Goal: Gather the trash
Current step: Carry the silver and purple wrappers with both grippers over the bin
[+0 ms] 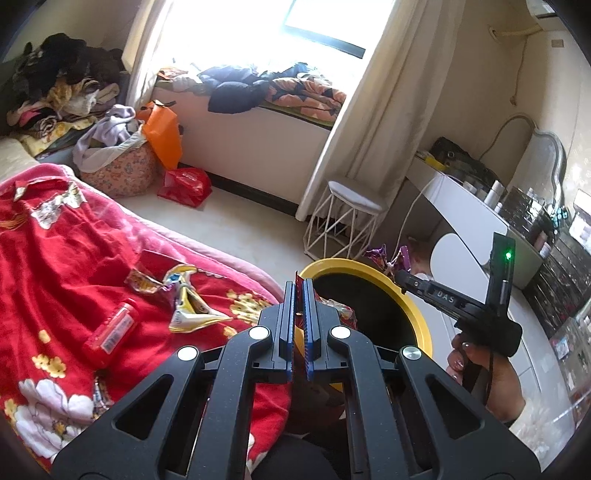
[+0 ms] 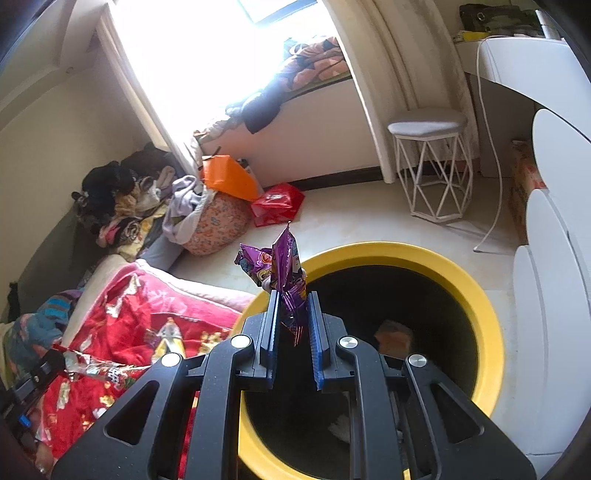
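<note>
Strong daylight comes through the far window (image 1: 325, 22), between cream curtains (image 1: 373, 122). Under it a white window seat (image 1: 258, 147) carries crumpled clothes. The floor (image 1: 236, 225) is pale. A white wire stool (image 2: 432, 166) stands on the right, near a white dressing table (image 1: 465, 199). On the left is a bed with a red blanket (image 1: 66, 258).

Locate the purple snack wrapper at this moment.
In the right wrist view, the purple snack wrapper is pinched in the right gripper, sticking up over the near-left rim of the yellow-rimmed bin.
</note>
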